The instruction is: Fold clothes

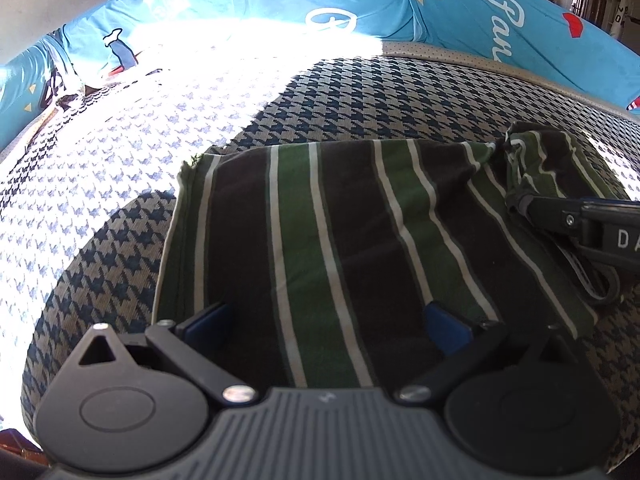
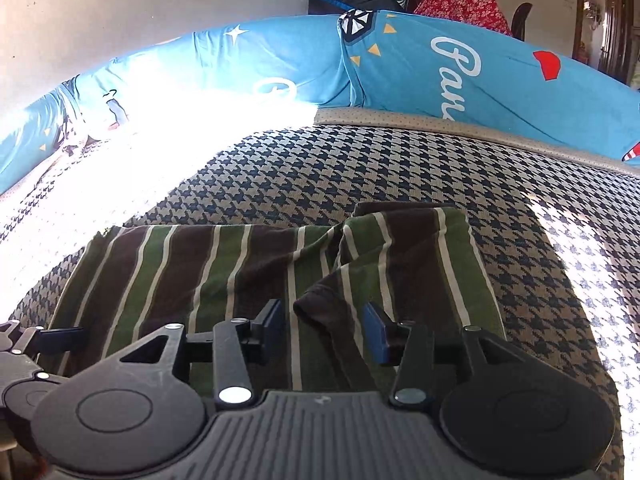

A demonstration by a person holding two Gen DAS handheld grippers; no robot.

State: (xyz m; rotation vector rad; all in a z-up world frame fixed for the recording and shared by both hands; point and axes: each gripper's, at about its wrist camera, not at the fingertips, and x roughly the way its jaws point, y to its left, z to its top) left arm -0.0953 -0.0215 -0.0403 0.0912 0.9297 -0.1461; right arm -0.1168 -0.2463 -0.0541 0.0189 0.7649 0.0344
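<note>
Cloth: your striped cloth (image 1: 340,216) lies flat on the bed (image 1: 352,92); it has brown and green bands with thin white lines; its right end is bunched into a lump (image 2: 384,248)
Bed: it has a blue and cream zigzag cover; bright sun falls on its left part; long blue pillows (image 2: 460,72) with white writing sit along the far edge
Left claw: your left claw (image 1: 326,322) is wide apart and let go; it sits low over the near edge of the cloth; nothing is between its blue pads (image 1: 446,330)
Right claw: your right claw (image 2: 326,326) is partly apart; a dark fold of the cloth (image 2: 320,312) sits between its pads; the pads do not press it; in the left view you cannot tell if it pinches the lump
</note>
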